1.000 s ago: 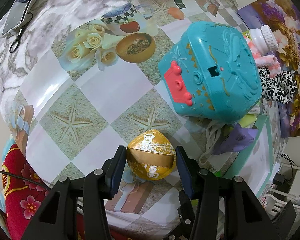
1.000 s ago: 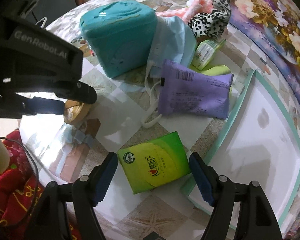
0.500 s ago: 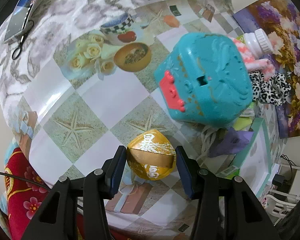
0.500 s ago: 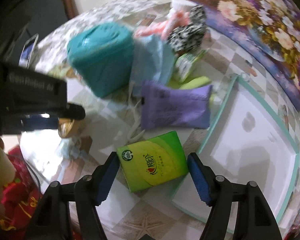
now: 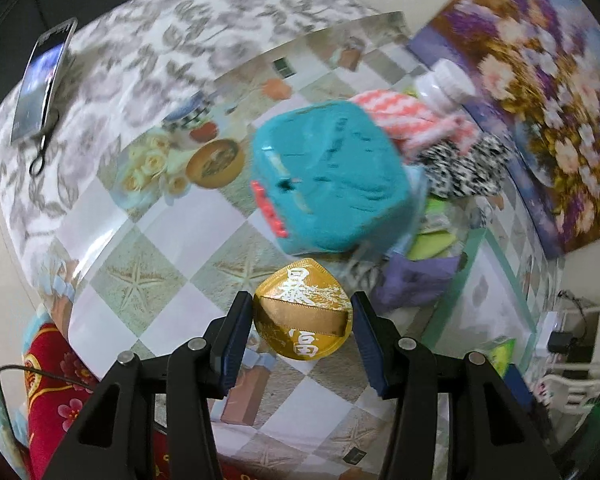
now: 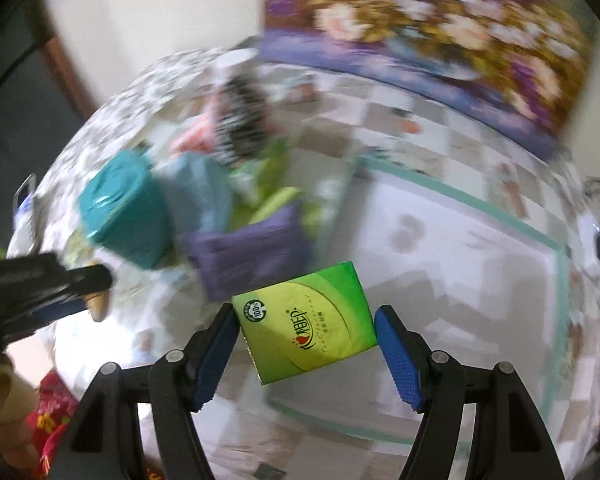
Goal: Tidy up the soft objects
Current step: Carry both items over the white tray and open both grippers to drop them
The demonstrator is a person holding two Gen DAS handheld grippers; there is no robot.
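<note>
My left gripper [image 5: 302, 320] is shut on a gold pouch with white characters [image 5: 303, 314] and holds it above the checkered table. My right gripper [image 6: 306, 332] is shut on a green tissue pack [image 6: 306, 322] and holds it in the air near the white tray with a teal rim [image 6: 556, 252]. The tray also shows in the left wrist view [image 5: 474, 264]. A purple soft pack [image 6: 252, 252] lies left of the tray; it also shows in the left wrist view [image 5: 416, 280].
A teal plastic box [image 5: 328, 184] stands mid-table, with pink cloth [image 5: 400, 116], leopard-print cloth [image 5: 464, 168] and a white bottle [image 5: 444, 84] behind it. A phone [image 5: 40, 84] lies at the far left. A flower picture [image 5: 548, 92] leans at the right.
Both grippers have lifted with their objects. The right one has risen and swung toward the tray with the tissue pack; the left one has risen with the gold pouch. Both views are motion-blurred.
</note>
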